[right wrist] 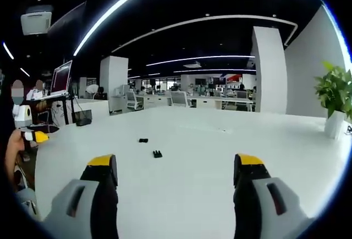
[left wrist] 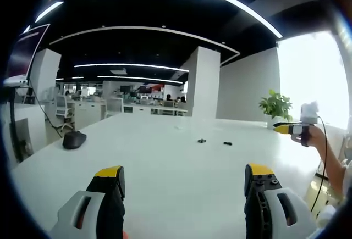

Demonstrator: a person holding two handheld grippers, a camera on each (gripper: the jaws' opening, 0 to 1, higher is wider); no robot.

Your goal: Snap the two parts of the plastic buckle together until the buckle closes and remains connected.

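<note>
Both grippers are hanging over a big white table [left wrist: 165,156] in an open office, and neither one is touching anything. In the left gripper view, the left gripper [left wrist: 184,181] is sitting with its yellow-tipped jaws spread wide, nothing between them but bare tabletop. The two buckle parts [left wrist: 202,140] are lying way out toward the far middle of the table, two small black bits side by side with a gap between them, so they're clearly not snapped together. The second buckle piece [left wrist: 227,143] is lying just right of the first.

Off on the right of that view, a person's hand [left wrist: 316,137] is holding the right gripper [left wrist: 283,128] up in the air; I can't tell from there how its jaws are standing. A potted plant [left wrist: 276,107] is sitting at the far right edge of the table, and a dark mouse-shaped object [left wrist: 73,139] is resting on the left side.

In the right gripper view, the right gripper's jaws are also gaping wide and holding nothing. The buckle pieces are showing up ahead and a bit left, well apart from the jaws. The left gripper is poking in at the far left edge.
</note>
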